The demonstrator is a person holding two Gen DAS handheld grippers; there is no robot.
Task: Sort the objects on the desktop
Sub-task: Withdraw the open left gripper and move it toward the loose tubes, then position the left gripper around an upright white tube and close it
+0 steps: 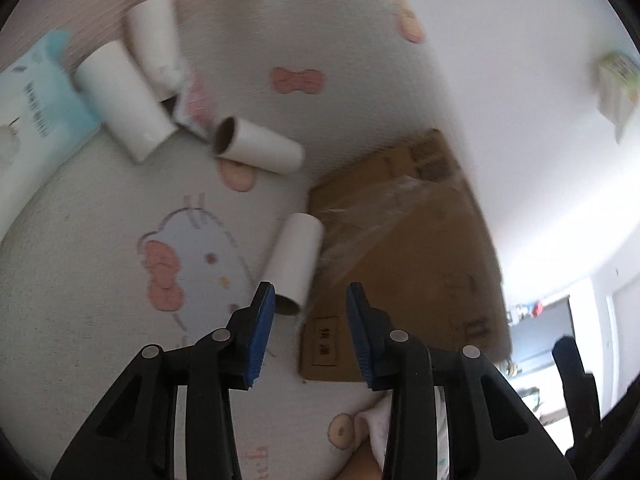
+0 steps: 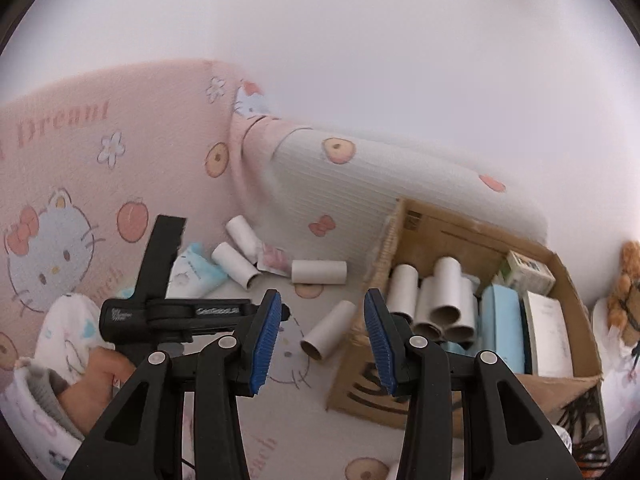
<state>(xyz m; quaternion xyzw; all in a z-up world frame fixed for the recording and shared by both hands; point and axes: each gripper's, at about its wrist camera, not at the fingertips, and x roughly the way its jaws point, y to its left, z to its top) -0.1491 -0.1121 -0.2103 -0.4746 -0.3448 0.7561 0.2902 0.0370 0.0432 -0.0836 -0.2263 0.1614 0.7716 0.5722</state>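
While both grippers (left (image 1: pixel 310 296), right (image 2: pixel 322 306)) gape wide and empty, a tube (image 1: pixel 296 258) lies touching the box (image 1: pixel 416 264).

The left wrist view looks steeply down, close over the cardboard box (image 1: pixel 404 248) — its outer wall fills mid-frame. The right wrist view sits farther back and higher, seeing into that box (image 2: pixel 460 364). Both share the box and the loose paper tube (image 1: pixel 294 260) (image 2: pixel 329 330) beside it.
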